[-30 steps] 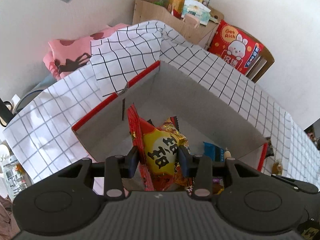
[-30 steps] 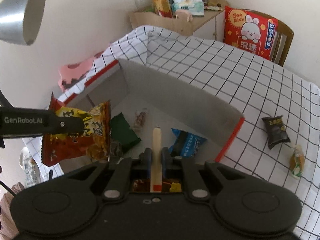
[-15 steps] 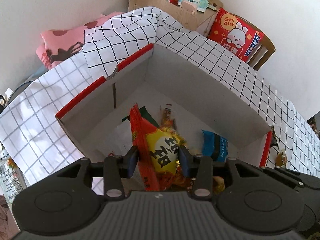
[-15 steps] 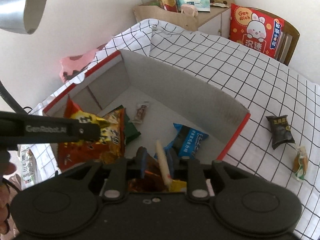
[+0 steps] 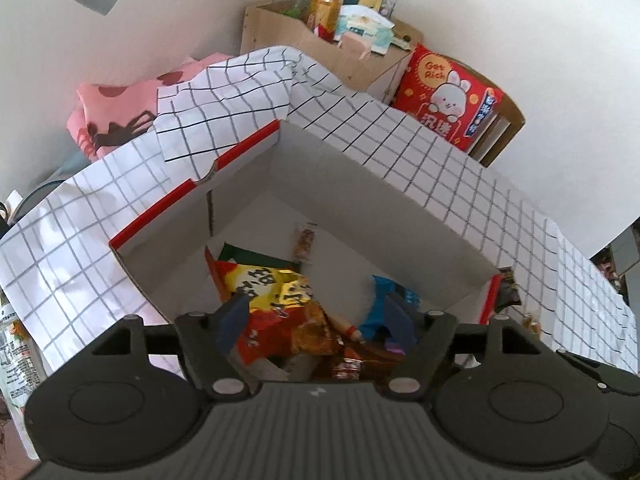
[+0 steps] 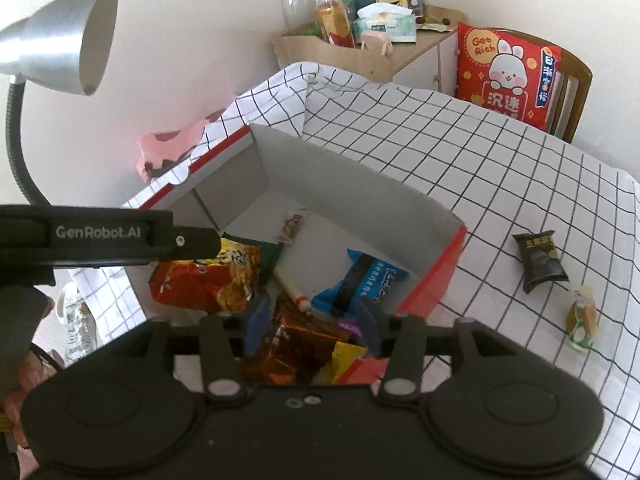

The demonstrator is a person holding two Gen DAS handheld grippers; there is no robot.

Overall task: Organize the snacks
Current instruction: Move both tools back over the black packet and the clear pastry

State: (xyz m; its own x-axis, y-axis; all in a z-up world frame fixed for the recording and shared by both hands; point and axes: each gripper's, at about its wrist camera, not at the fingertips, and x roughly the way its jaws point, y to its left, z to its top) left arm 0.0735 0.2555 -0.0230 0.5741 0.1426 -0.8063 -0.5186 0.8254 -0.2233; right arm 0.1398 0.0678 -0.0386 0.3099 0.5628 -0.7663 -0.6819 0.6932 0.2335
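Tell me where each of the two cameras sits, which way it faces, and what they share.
Left wrist: on the left gripper, looking steeply down into the cardboard box; its own open fingers show.
Right wrist: on the right gripper, looking down into the same box; its own open fingers and the left gripper show.
Shared: the box, the orange snack bag, the rabbit cushion.

Boxes: one (image 6: 360, 184)
Snack packets on the cloth outside the box: two (image 6: 540, 262) (image 6: 582, 318)
Lamps: one (image 6: 60, 40)
Cushions: one (image 6: 506, 74)
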